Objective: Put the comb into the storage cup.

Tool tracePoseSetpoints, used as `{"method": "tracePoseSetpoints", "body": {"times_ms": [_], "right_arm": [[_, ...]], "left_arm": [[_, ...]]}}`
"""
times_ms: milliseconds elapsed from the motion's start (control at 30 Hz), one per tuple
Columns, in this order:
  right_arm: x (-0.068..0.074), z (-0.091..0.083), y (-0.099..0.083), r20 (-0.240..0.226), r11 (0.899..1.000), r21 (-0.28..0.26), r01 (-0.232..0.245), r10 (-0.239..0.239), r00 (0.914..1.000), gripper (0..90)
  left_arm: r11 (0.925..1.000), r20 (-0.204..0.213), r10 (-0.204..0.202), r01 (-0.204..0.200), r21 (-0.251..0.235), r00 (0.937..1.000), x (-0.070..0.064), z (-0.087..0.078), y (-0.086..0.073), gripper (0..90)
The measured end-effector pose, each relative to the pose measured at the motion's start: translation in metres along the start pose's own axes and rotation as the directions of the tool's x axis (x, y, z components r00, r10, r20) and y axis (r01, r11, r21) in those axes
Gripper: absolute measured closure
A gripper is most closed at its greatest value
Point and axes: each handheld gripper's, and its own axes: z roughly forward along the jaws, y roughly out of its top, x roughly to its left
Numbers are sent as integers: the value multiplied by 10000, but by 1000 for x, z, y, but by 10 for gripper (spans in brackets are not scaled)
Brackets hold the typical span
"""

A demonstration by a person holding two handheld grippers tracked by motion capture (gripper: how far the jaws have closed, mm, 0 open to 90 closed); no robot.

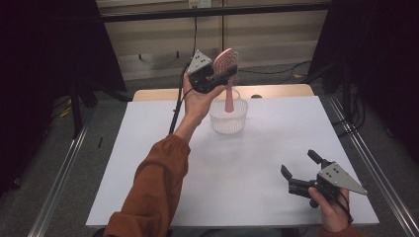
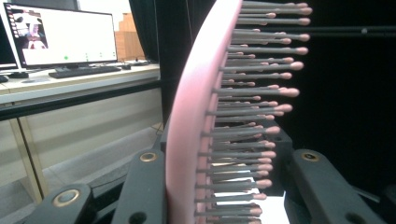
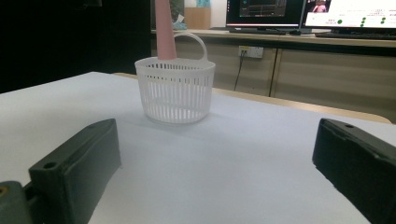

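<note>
Hairbrush point(image 1: 226, 64) clamped in left hand-held gripper point(image 1: 213, 74), handle tip hidden in basket point(image 1: 228, 121); right hand-held gripper point(image 1: 300, 170) wide open, empty.

The pink hairbrush point(image 1: 226, 66), its curved paddle head set with rows of round-tipped bristles, stood upright with its head gripped high above the table and its handle pointing down into the white slatted plastic basket point(image 1: 228, 118) that sat near the table's far edge.
</note>
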Motion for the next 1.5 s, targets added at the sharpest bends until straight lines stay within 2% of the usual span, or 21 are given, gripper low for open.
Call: {"method": "tracePoseSetpoints", "body": {"times_ms": [300, 400, 500, 567, 833, 1033, 1133, 1200, 1300, 1500], "right_arm": [[0, 0, 0, -14, 10000, 33, -45, 45, 10000, 4], [0, 0, -1, -57, 10000, 71, -12, 13, 10000, 0], [0, 1, -1, -92, 10000, 53, -1, 2, 10000, 0], [1, 1, -1, -125, 10000, 67, -13, 14, 9999, 0], [1, 0, -1, -192, 9999, 126, 15, -12, 9998, 0], [1, 0, -2, -263, 9998, 204, 24, -18, 9997, 0], [1, 1, -2, -292, 9998, 204, 14, -8, 9996, 0], [1, 1, -3, -311, 9996, 297, -1, 11, 9995, 0], [1, 1, -4, -325, 9995, 311, 21, -11, 9995, 0], [1, 2, -4, -411, 9993, 364, 68, -53, 9991, 0]], "left_arm": [[9995, -12, 148, -147, 283, 9999, 3, 7, -10, 628], [9997, -16, 20, -20, 262, 10000, 3, 10, -13, 628], [9996, 61, 162, -163, 218, 9998, 0, 14, -16, 627], [9997, 96, 115, -117, 216, 9999, -3, 17, -18, 628], [9984, 49, 207, -209, 530, 9998, -4, 23, -33, 627], [9976, -27, 21, -19, 699, 10000, 0, 25, -44, 627], [9978, -43, -231, 233, 614, 9997, 1, 27, -49, 627], [9971, -30, -154, 156, 740, 9999, 1, 27, -53, 627], [9962, -6, -310, 310, 812, 9995, 1, 28, -60, 626], [9939, -26, -328, 329, 1049, 9995, 2, 27, -73, 626]]}}
